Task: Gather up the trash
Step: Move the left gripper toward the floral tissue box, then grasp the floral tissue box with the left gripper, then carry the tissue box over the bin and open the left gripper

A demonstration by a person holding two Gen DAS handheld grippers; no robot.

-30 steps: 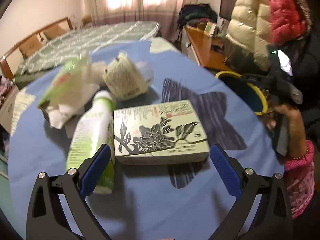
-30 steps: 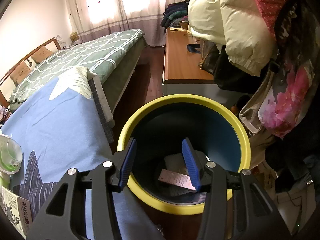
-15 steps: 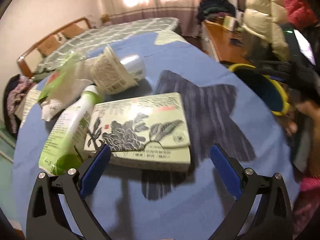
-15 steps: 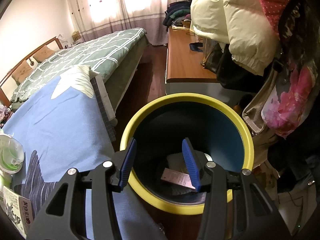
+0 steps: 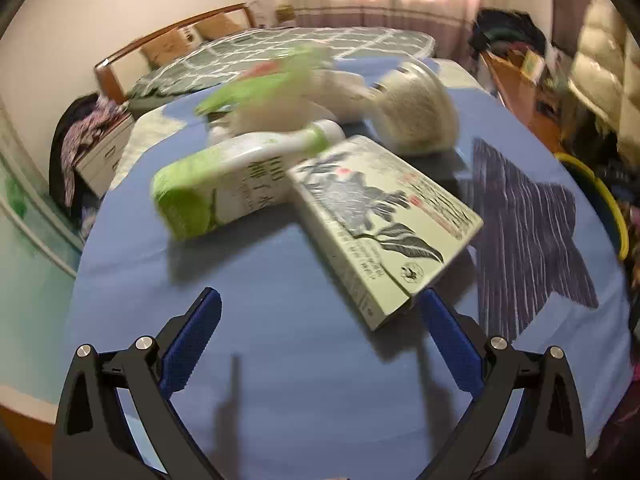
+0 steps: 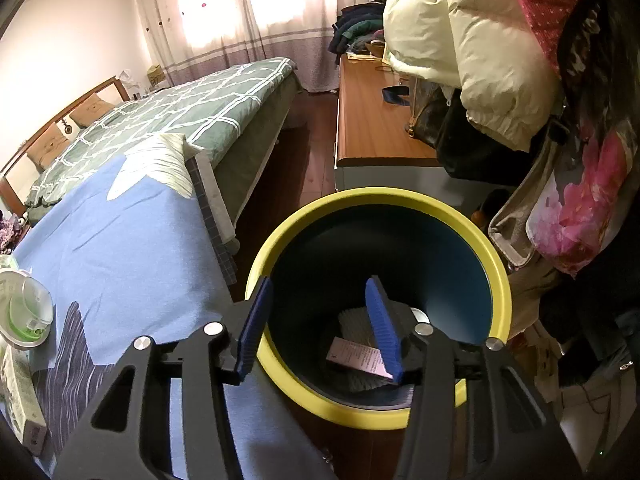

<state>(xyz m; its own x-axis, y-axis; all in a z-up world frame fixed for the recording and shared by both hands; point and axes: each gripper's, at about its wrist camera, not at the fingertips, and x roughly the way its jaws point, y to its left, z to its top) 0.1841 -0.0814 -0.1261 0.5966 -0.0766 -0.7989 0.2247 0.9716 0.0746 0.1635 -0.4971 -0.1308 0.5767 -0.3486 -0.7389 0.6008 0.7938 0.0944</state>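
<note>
both grippers gape empty: the left gripper (image 5: 320,322) over the blue tablecloth (image 5: 280,360) near a flat printed box (image 5: 384,216), the right gripper (image 6: 318,320) above the yellow-rimmed bin (image 6: 500,280).

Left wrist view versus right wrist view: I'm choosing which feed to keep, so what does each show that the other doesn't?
Only the left shows the bottle lying against the box, and the blurred wrappers behind. Only the right shows inside the bin, where a paper slip lies, and the dresser. Both share the blue cloth, box, cup, bin rim and bed.
</note>
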